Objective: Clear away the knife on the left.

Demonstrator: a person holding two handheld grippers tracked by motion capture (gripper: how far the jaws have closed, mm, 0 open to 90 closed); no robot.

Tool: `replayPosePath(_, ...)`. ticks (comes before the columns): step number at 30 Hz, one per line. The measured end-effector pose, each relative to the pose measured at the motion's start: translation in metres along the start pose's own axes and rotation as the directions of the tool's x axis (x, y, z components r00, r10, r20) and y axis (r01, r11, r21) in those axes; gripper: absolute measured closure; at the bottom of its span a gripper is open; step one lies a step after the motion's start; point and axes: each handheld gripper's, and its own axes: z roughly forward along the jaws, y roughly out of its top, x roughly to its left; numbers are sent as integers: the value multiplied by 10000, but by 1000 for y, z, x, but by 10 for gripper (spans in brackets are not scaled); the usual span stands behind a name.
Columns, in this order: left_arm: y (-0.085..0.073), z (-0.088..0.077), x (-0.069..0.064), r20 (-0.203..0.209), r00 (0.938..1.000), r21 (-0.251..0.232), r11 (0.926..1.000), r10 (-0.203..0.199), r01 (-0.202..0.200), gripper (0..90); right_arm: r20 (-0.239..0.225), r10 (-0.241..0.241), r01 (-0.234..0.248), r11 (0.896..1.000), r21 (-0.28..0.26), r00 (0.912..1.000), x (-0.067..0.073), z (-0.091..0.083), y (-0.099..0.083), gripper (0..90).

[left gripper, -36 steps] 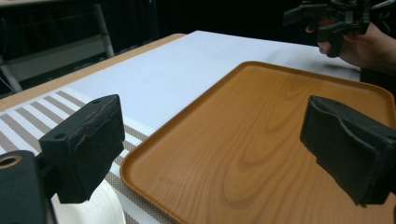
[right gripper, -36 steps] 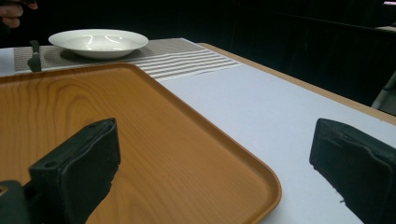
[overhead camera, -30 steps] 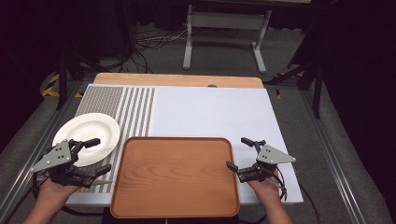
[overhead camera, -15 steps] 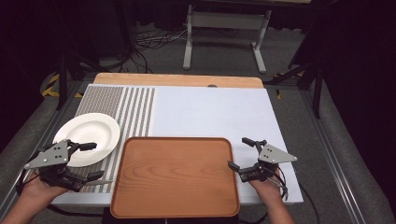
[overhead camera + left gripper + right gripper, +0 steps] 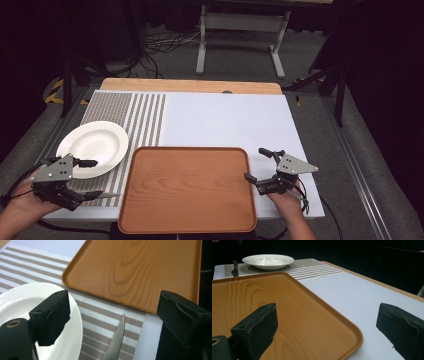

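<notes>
Dark room, striped bench (image 5: 220, 120): both my jaws gape wide, left gripper (image 5: 85, 178) probably next closing on the knife (image 5: 115, 340).

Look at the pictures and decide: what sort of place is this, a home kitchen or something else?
Probably a lab or studio set up as a dining table: a wooden tray, white plate and striped placemat on a table, with cables on the dark floor behind.

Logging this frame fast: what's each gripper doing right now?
Left gripper: open, holding nothing, over the knife beside the plate.
Right gripper: open, holding nothing, beside the tray.
</notes>
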Motion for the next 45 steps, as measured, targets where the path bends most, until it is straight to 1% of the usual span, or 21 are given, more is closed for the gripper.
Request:
replayPosePath(3, -2, -2, 0, 20, 10000, 175, 9998, 80, -81, 149, -12, 34, -34, 10000, -27, 10000, 0, -1, 0, 45)
replayPosePath(6, -5, -2, 1, 65, 9997, 650, 9976, 244, -247, 176, -22, 48, -48, 10000, -39, 10000, 0, -1, 0, 45)
replayPosePath(9, -8, -1, 1, 164, 9991, 1159, 9924, 401, -417, 188, -50, 42, -43, 10000, -16, 10000, 0, 0, 0, 46)
replayPosePath(11, -11, -1, 2, 268, 9985, 1343, 9896, 477, -509, 212, -57, 53, -53, 10000, 26, 10000, -1, -1, 0, 46)
replayPosePath(15, -15, 1, 3, 295, 9979, 1736, 9829, 573, -616, 211, -65, 69, -69, 10000, 27, 10000, -1, -1, 0, 45)
replayPosePath(18, -17, 2, 4, 462, 9965, 2170, 9731, 691, -775, 217, -58, 62, -62, 10000, 32, 10000, -1, -1, 0, 45)
replayPosePath(19, -17, 2, 4, 462, 9965, 2170, 9731, 691, -775, 224, -58, 62, -62, 10000, 32, 10000, -1, -1, 0, 45)
replayPosePath(22, -19, 2, 4, 534, 9949, 2619, 9602, 854, -965, 236, -63, 138, -138, 9999, -91, 9999, -2, -2, 0, 45)
replayPosePath(23, -20, 2, 5, 528, 9949, 2833, 9541, 858, -974, 240, -44, 151, -151, 9999, -83, 9999, -2, -2, 0, 46)
replayPosePath(24, -21, 2, 6, 598, 9940, 2838, 9531, 920, -1053, 244, -52, 184, -185, 9998, -105, 9998, -2, -2, -1, 45)
replayPosePath(27, -24, 2, 7, 730, 9928, 3164, 9418, 951, -1135, 263, -80, 198, -199, 9998, -102, 9998, -2, -2, -1, 45)
replayPosePath(29, -25, 2, 7, 880, 9907, 3478, 9288, 1035, -1280, 278, -102, 204, -205, 9997, -99, 9997, -2, -2, -1, 45)
replayPosePath(31, -26, 3, 7, 918, 9898, 3606, 9229, 1092, -1353, 296, -93, 197, -198, 9998, -94, 9998, -2, -2, -1, 45)
replayPosePath(33, -27, 4, 7, 968, 9887, 3953, 9072, 1144, -1436, 302, -125, 217, -218, 9997, -104, 9997, -2, -2, -1, 45)
replayPosePath(35, -28, 5, 9, 1092, 9860, 4122, 8969, 1261, -1604, 313, -140, 225, -227, 9997, -97, 9996, -2, -1, -1, 45)
replayPosePath(38, -30, 8, 11, 1178, 9835, 4582, 8711, 1375, -1766, 336, -152, 218, -219, 9997, -74, 9996, -2, -1, -1, 46)
replayPosePath(39, -31, 8, 11, 1236, 9824, 4663, 8657, 1400, -1820, 340, -162, 217, -218, 9997, -81, 9996, -2, -1, -1, 45)
replayPosePath(41, -32, 10, 13, 1263, 9805, 5002, 8438, 1508, -1942, 349, -180, 211, -212, 9997, -79, 9996, -2, -1, -1, 45)
replayPosePath(42, -33, 11, 13, 1232, 9812, 5242, 8299, 1483, -1912, 352, -196, 216, -218, 9997, -84, 9996, -2, -1, -1, 46)
replayPosePath(44, -34, 13, 16, 1236, 9792, 5683, 7974, 1611, -2030, 350, -293, 289, -293, 9995, -138, 9992, -3, -1, -1, 45)
replayPosePath(45, -35, 14, 17, 1299, 9779, 5792, 7880, 1636, -2088, 351, -318, 298, -303, 9994, -168, 9991, -3, -1, -1, 45)
